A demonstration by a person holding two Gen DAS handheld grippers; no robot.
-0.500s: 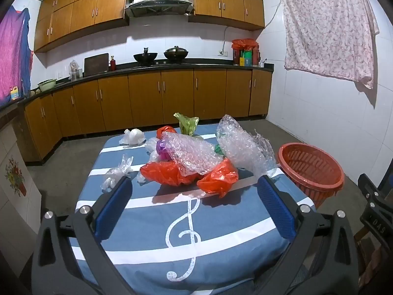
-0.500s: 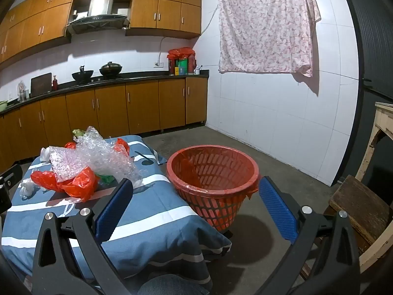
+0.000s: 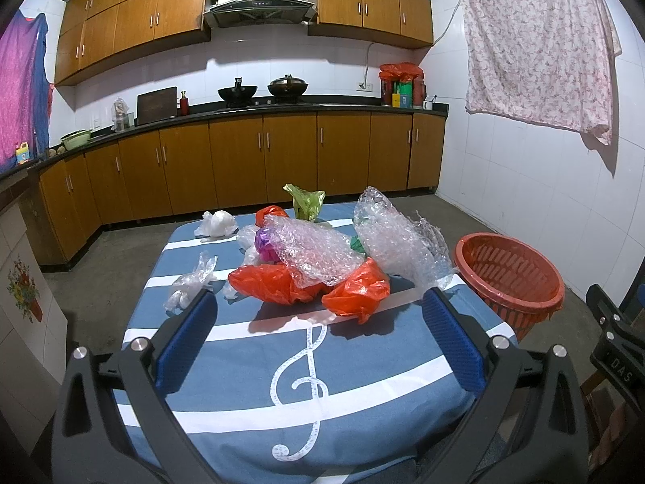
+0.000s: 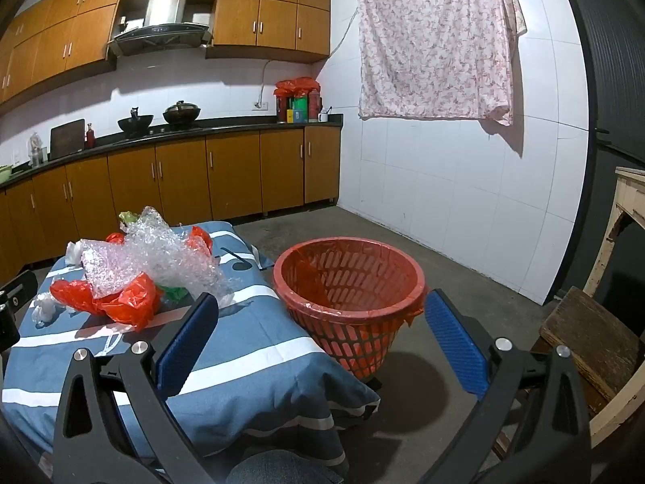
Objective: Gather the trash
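Observation:
A pile of trash lies on the blue striped tablecloth (image 3: 250,367): red plastic bags (image 3: 354,290), clear bubble wrap (image 3: 399,238), a green bag (image 3: 304,201), a white bag (image 3: 219,222) and a clear bag (image 3: 189,282). My left gripper (image 3: 320,310) is open and empty, just short of the red bags. The red basket (image 4: 348,278) with a red liner stands on the floor right of the table; it also shows in the left wrist view (image 3: 510,278). My right gripper (image 4: 322,314) is open and empty, facing the basket. The pile shows at its left (image 4: 141,266).
Brown kitchen cabinets (image 3: 262,161) run along the back and left walls. A floral cloth (image 4: 435,40) hangs on the white tiled right wall. A wooden stool (image 4: 588,339) and a pale wooden frame (image 4: 621,209) stand at the right. The floor is grey concrete (image 4: 443,266).
Both views have hardly shifted. The trash pile and the basket stand as before, and both grippers stay open.

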